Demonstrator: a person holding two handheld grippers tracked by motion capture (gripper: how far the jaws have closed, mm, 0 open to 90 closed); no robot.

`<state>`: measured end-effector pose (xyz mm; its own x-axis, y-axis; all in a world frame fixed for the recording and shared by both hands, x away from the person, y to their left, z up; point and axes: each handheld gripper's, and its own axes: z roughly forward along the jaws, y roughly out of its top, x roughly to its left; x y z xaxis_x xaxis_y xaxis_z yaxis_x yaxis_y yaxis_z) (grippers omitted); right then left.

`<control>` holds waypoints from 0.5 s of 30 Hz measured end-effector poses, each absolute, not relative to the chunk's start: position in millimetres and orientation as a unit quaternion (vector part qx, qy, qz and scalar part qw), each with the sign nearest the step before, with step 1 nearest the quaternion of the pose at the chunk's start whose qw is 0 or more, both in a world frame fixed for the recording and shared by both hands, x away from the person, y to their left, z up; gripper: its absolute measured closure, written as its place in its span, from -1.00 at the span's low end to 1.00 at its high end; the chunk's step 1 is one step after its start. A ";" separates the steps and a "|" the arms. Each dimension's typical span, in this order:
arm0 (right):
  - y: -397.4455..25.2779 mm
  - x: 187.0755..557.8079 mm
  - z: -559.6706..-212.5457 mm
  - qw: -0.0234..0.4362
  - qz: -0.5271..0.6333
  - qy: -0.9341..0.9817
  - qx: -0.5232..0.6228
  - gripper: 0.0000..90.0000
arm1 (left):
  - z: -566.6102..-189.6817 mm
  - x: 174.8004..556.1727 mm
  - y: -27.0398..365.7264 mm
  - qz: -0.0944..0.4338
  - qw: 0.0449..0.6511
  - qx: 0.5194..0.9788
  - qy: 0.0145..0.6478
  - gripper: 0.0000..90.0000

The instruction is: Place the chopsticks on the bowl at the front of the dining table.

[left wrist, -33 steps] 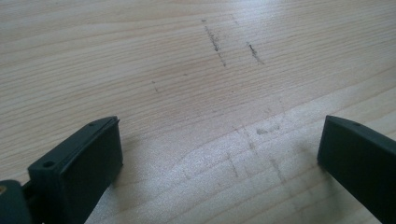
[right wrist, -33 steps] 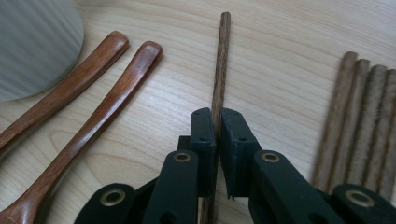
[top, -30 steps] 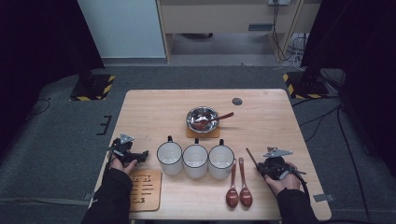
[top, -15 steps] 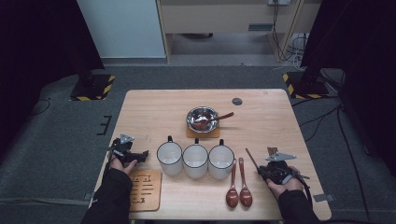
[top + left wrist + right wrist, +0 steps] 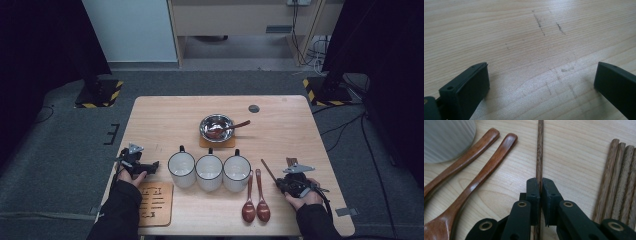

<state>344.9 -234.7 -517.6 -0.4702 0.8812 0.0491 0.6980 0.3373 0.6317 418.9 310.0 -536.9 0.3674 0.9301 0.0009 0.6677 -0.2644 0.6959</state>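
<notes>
Chopstick sits pinched between the right gripper's fingers, low over the surface at about four o'clock, with two wooden spoons just beside it. Left gripper rests at eight o'clock, fingers spread wide.

Pale, fine-grained wood with dark scuff streaks: counter. Black: tongs. Dark brown, streaked grain: single chopstick. Lighter grey-brown, streaked: chopstick bundle. Glossy reddish brown: two spoons. White with dark rims: three mugs. Shiny silver: bowl.
</notes>
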 end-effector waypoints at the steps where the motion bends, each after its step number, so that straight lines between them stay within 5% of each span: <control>1: -235.2 345.5 -516.6 0.152 0.305 0.802 0.491 0.88 | -536.9 418.9 310.0 0.211 0.310 0.766 0.521 -1.00; 15: -240.2 349.8 -507.2 0.146 0.328 0.791 0.495 0.88 | -536.9 418.9 310.0 0.212 0.310 0.767 0.521 -1.00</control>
